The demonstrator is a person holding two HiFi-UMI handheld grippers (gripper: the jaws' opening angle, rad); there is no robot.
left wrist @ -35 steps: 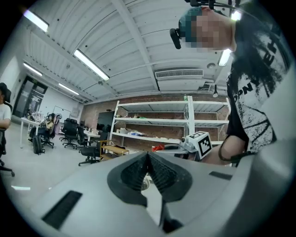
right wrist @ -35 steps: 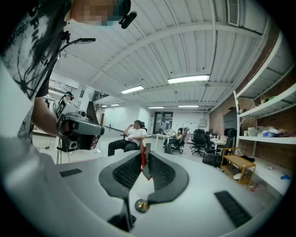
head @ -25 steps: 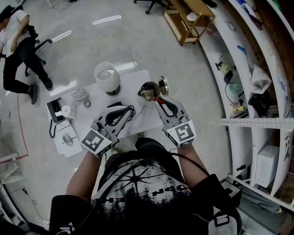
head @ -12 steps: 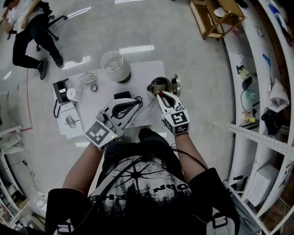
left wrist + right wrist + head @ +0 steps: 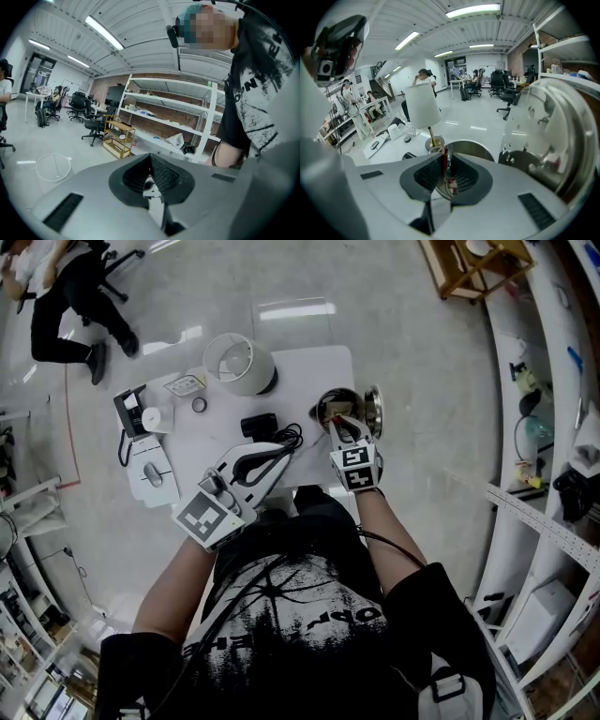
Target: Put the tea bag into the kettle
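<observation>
Tea bag: slim, with what seems a red paper tag. I am pinching it in the right gripper, over the round, polished steel kettle. The left gripper is idling, jaws together.

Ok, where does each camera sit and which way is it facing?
Head view: on the person's head, looking steeply down at the table; torso, left gripper, right gripper show.
Left gripper view: rides the left gripper, facing across the room at shelves; its closed jaws and the person's torso show.
Right gripper view: rides the right gripper, angled down over the open kettle; its jaws pinch the tea bag.
Shared: head and right gripper views both show kettle and lamp.
</observation>
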